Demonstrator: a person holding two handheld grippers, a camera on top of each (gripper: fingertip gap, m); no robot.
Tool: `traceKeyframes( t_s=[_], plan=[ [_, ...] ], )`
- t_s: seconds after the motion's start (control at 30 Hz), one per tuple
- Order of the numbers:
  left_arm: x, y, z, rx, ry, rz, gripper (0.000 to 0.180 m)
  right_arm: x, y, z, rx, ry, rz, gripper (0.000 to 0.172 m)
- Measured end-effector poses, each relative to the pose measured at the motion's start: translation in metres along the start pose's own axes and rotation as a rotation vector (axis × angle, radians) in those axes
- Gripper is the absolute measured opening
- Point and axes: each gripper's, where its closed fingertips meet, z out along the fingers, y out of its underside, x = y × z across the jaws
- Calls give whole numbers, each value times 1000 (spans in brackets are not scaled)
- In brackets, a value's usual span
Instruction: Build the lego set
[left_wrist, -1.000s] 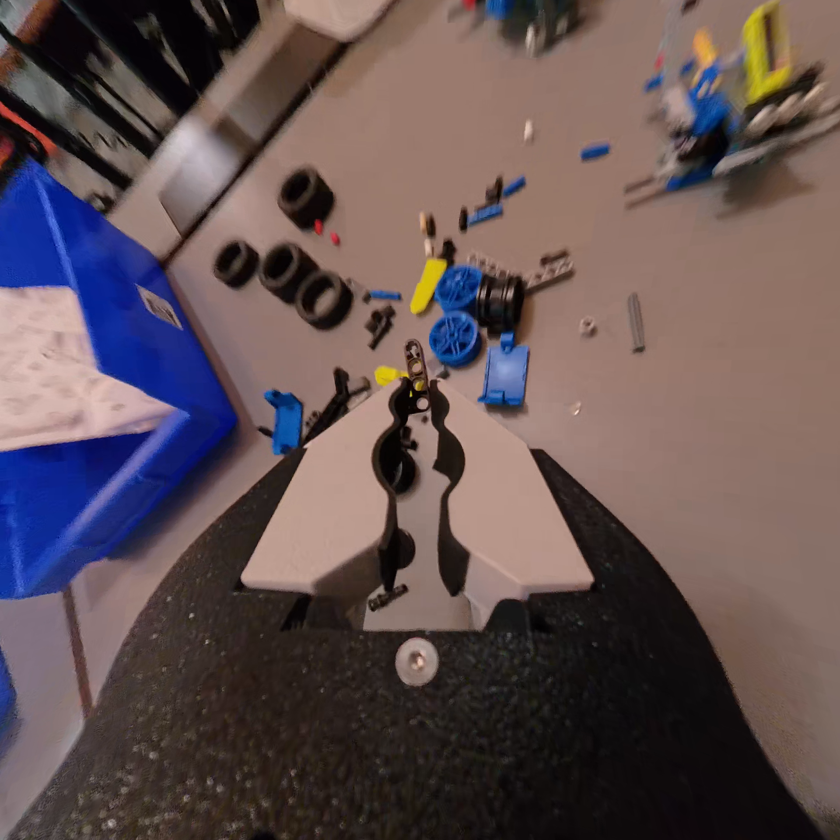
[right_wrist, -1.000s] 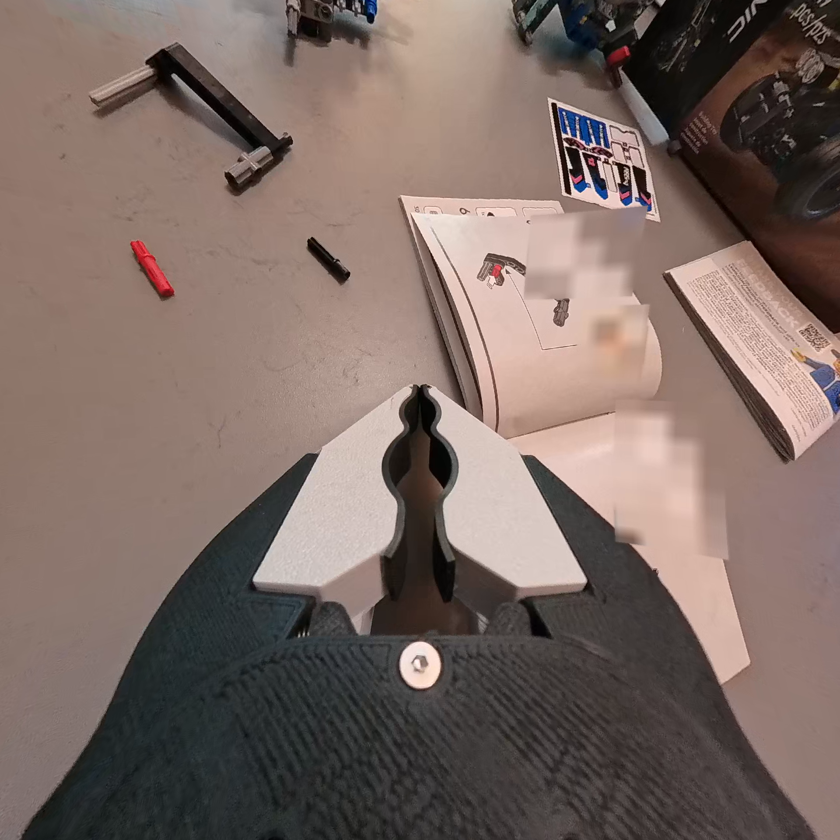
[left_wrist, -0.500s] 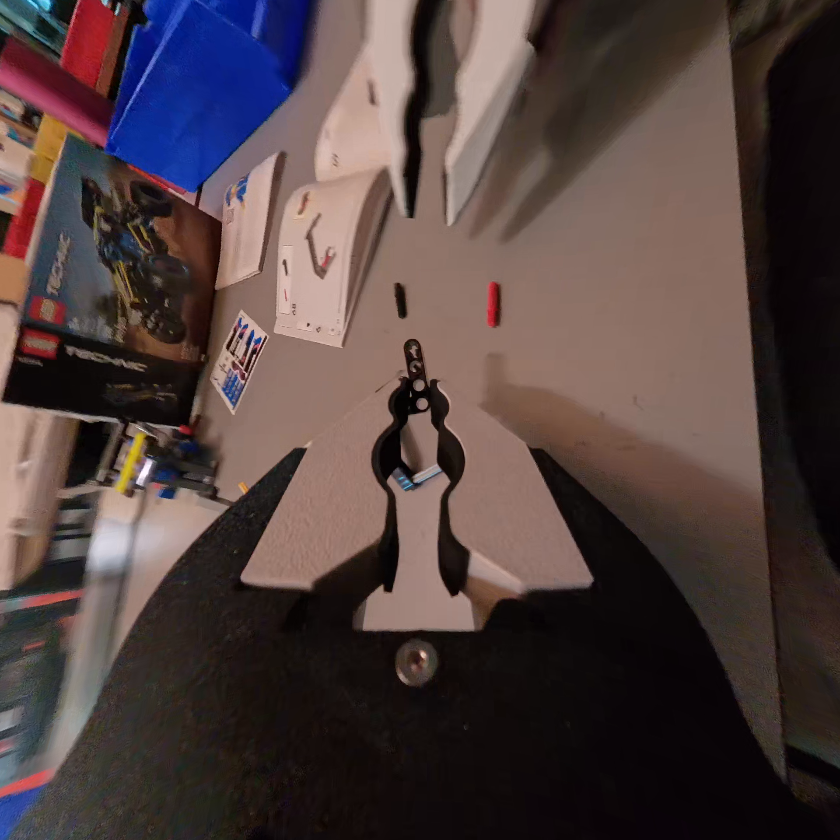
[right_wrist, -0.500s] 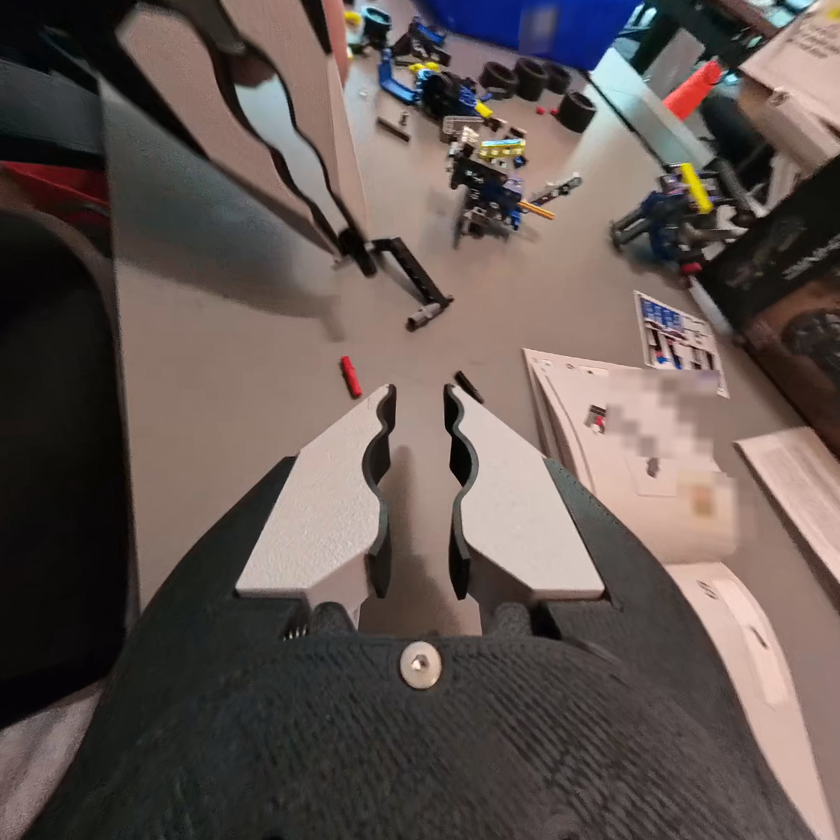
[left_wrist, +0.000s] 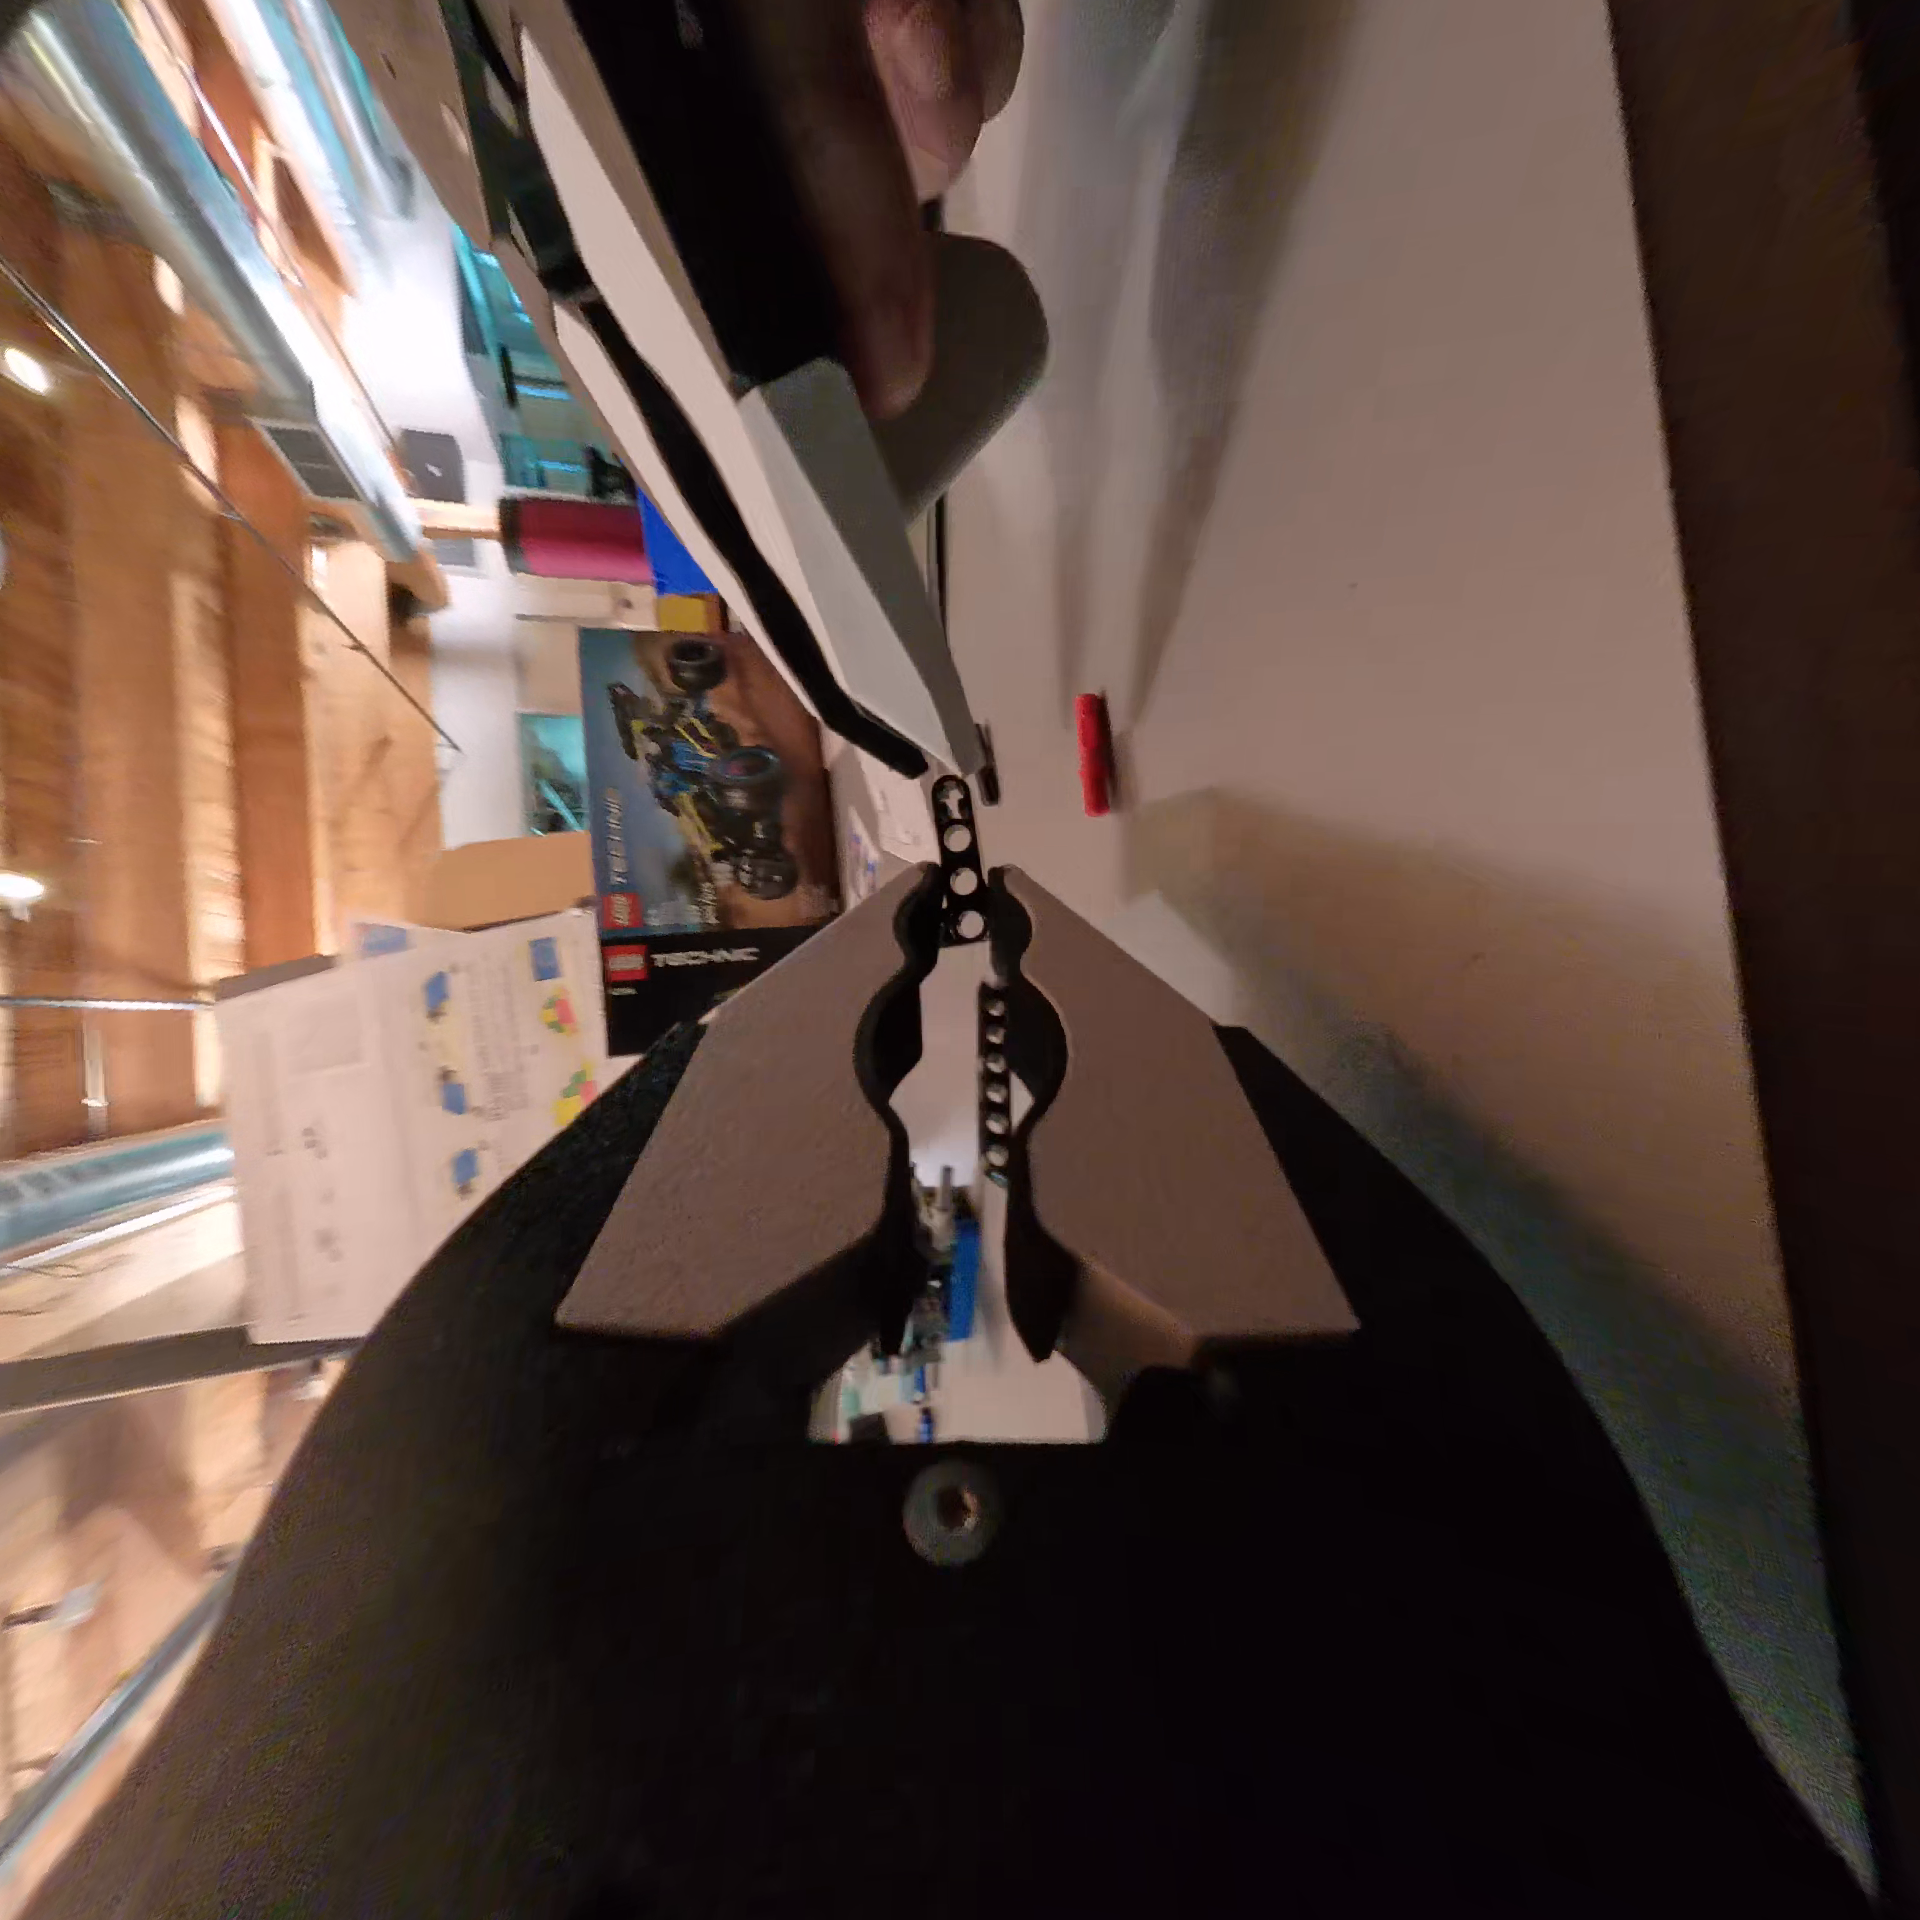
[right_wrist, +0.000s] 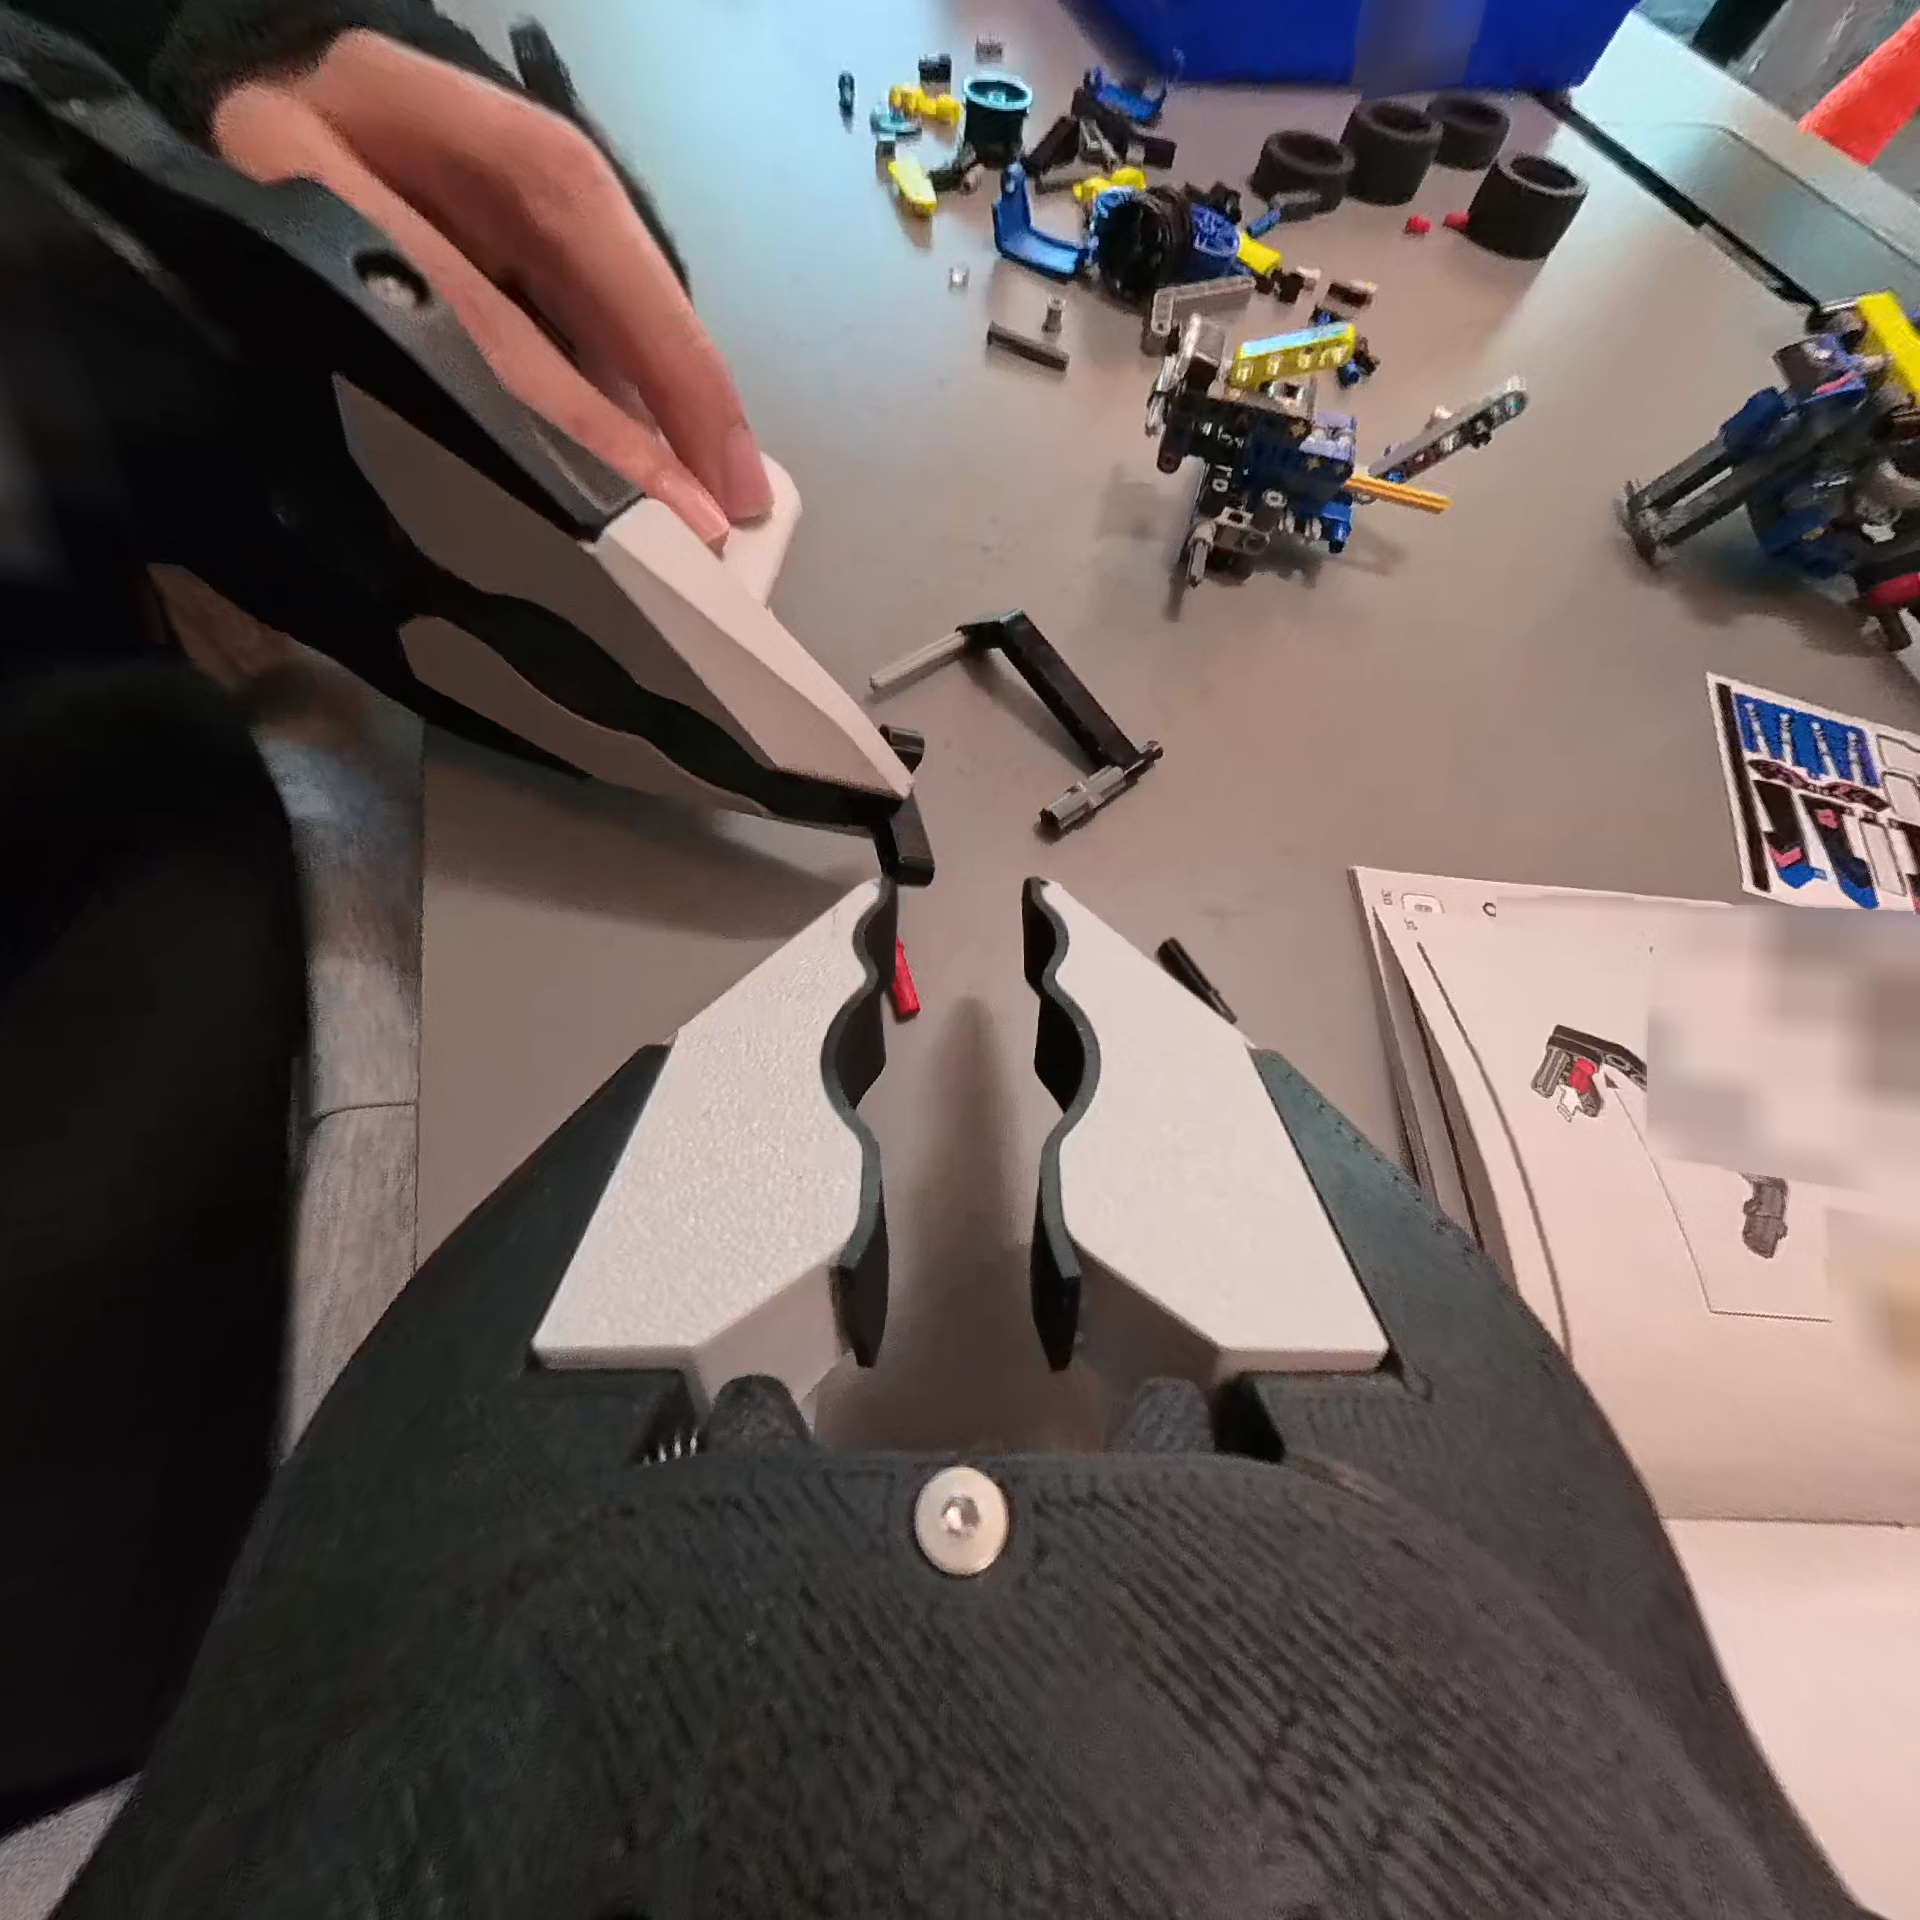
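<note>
Grey desk (right_wrist: 1299, 790): you are working above its near edge, loose parts lying all over it.
Open booklet (right_wrist: 1558, 1195): lying right of your right gripper.
Right gripper (right_wrist: 961, 899): you are holding it with jaws wide and nothing between them, its left fingertip (right_wrist: 873, 904) almost touching the beam's end; a careless nudge could, I judge, lever the beam out.
Left gripper (left_wrist: 966, 883): you are pinching a black holed beam (left_wrist: 958, 847) at the very tips, most of it sticking out; such a shallow hold is likely to pivot or slip.
Red pin (right_wrist: 904, 977): lying beneath, easily knocked off the desk.
</note>
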Motion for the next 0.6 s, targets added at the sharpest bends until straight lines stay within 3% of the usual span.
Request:
traceKeyframes(
  t_s=[0.03, 0.13, 0.3, 0.6],
  plan=[
    [-2, 0, 0, -3, -19, 42, 5, 0, -1, -1, 12, -11, 8, 20],
    [-10, 1, 0, -20, -84, 141, 4, 4, -7, -6, 60, 16, 21, 13],
    [-18, -5, -2, -4, -151, 160, 4, -4, -7, -9, 67, -2, -3, 15],
    [-12, -3, -3, 36, -115, 134, 4, -10, -10, -3, 70, 20, -117, 9]
  ],
)
